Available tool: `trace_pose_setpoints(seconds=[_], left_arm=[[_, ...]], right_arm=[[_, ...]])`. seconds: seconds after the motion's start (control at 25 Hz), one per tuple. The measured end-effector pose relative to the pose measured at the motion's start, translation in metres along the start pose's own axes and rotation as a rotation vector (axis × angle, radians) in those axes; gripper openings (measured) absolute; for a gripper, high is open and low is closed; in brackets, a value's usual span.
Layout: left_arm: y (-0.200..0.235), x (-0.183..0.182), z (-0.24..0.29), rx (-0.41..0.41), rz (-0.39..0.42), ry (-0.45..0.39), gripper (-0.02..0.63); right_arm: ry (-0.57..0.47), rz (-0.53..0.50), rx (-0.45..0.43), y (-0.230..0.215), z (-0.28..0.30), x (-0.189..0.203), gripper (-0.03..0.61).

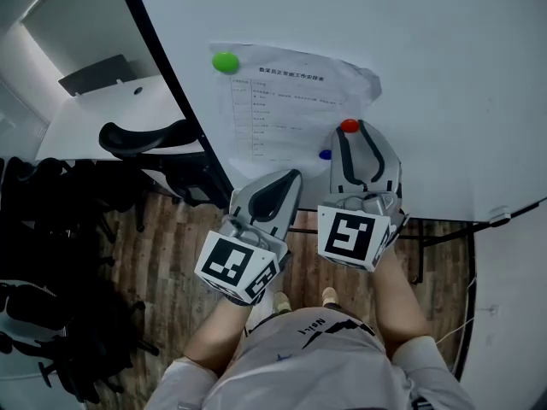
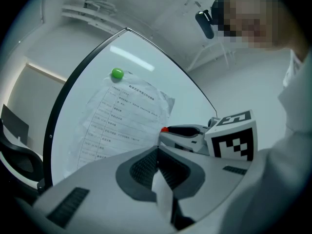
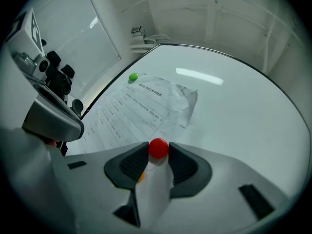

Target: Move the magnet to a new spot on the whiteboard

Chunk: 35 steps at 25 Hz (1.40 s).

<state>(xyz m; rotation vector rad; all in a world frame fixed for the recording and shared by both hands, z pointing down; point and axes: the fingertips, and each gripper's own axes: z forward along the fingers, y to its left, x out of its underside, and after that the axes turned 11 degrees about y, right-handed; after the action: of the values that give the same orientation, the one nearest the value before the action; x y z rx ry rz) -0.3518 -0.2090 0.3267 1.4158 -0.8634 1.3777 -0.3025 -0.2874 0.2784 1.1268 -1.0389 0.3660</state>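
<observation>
A red magnet sits on the whiteboard, just right of the lower edge of a crumpled printed sheet. My right gripper points at the board with the red magnet between its two fingertips; the jaws stand wide and look open around it. My left gripper hangs lower left, off the board's bottom edge, shut and empty. A green magnet pins the sheet's top left corner. A small blue magnet sits on the sheet beside my right gripper.
The whiteboard's dark frame runs down the left side. Beyond it stand a white desk and a black office chair. Wooden floor lies below, and the person's arms and torso fill the bottom of the head view.
</observation>
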Motion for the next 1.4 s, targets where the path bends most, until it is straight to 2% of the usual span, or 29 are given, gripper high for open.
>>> trace_pose_setpoints(seconds=[0.2,0.44,0.72,0.96,1.12,1.4], left_arm=[[0.003,0.002,0.001,0.024,-0.006,0.001,0.011],[0.000,0.002,0.002,0.036,-0.009,-0.002,0.011],[-0.020,0.001,0.005,0.053,-0.004,0.002,0.011],[-0.054,-0.002,0.015,0.096,-0.005,0.000,0.011],[-0.083,-0.004,0.025,0.134,0.000,0.001,0.011],[-0.134,-0.014,0.039,0.187,0.018,-0.010,0.011]], right_arm=[[0.041,0.027,0.018,0.001,0.001,0.004,0.130],[0.006,0.046,-0.002,-0.006,-0.003,0.002,0.129],[-0.036,0.142,-0.086,-0.013,-0.021,0.005,0.128],[-0.057,0.275,-0.155,-0.043,-0.051,0.020,0.129],[-0.060,0.327,-0.173,-0.069,-0.072,0.030,0.129],[-0.060,0.312,-0.139,-0.114,-0.104,0.051,0.129]])
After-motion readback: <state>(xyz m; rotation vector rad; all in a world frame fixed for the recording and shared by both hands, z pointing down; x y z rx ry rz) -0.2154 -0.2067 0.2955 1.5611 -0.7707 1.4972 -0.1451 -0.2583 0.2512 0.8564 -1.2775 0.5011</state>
